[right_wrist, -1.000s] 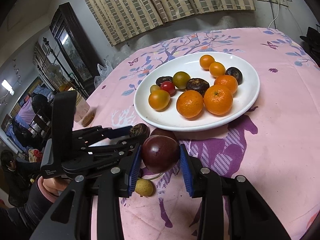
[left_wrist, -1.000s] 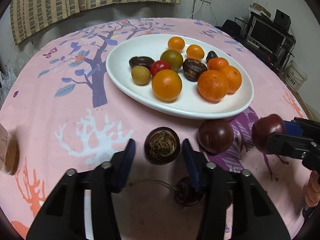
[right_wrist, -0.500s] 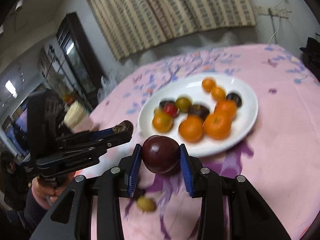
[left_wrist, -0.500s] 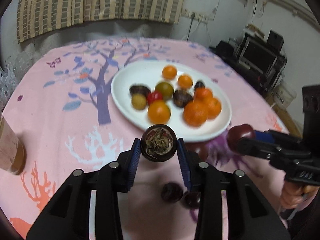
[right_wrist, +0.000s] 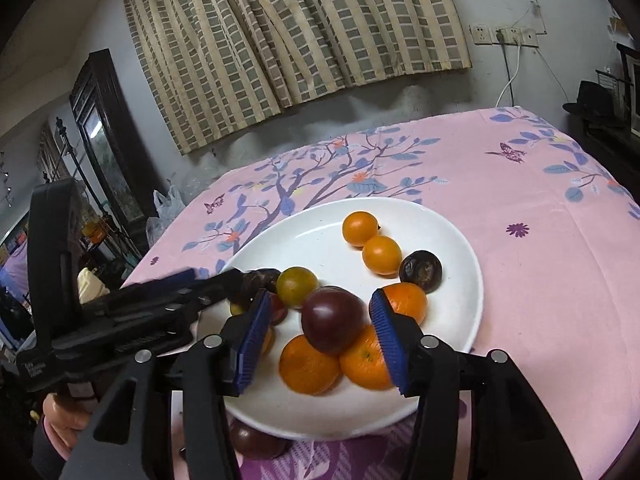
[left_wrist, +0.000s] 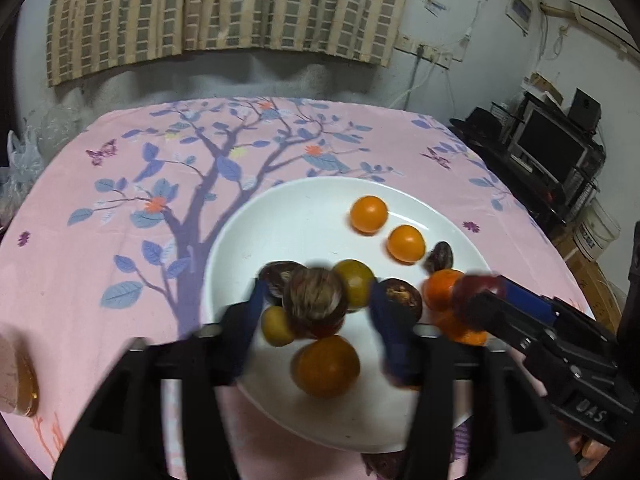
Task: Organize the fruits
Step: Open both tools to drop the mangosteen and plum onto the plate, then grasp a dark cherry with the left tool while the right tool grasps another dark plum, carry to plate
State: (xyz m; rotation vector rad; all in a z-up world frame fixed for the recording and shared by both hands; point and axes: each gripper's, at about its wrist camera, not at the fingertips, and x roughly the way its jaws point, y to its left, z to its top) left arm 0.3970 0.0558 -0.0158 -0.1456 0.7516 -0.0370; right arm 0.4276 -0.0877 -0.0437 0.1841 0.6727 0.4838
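A smooth, round, dark purple fruit (right_wrist: 333, 320) sits atop two dimpled oranges on the glossy white oval plate (right_wrist: 460, 320), squarely between the blue ribbed pads of the right claw (right_wrist: 320, 326), whose jaws have just been opening and now stand clear of it. To its left, a blurred brown fruit with a rough, fibrous face (left_wrist: 315, 301) lies over the plate's near half, between the pads of the left claw (left_wrist: 316, 324), also just spread apart. Below lies the bench's pink cloth (left_wrist: 100, 248), printed with a tree.
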